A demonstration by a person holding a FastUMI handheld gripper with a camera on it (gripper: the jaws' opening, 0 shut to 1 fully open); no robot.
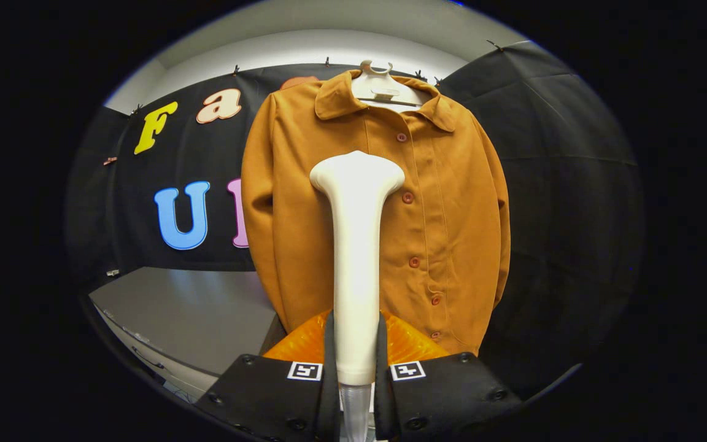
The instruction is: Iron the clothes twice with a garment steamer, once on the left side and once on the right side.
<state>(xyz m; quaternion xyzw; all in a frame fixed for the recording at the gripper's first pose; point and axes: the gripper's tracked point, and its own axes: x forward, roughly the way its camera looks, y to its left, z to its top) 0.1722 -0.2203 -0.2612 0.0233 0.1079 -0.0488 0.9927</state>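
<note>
An orange-brown buttoned jacket (452, 202) hangs front-on from a white hanger (384, 86) against the booth's black wall. A white garment steamer (356, 245) stands upright between my fingers, its wide head (356, 175) level with the jacket's chest, on the jacket's left half beside the button row. My gripper (355, 368) is shut on the steamer's handle, with both fingers pressing on its lower part. Whether the head touches the cloth I cannot tell.
A grey table top (188, 313) lies below and to the left of the jacket. An orange ribbed object (409, 344) sits just beyond my fingers, under the jacket's hem. Black cloth wall (562, 215) stands to the right.
</note>
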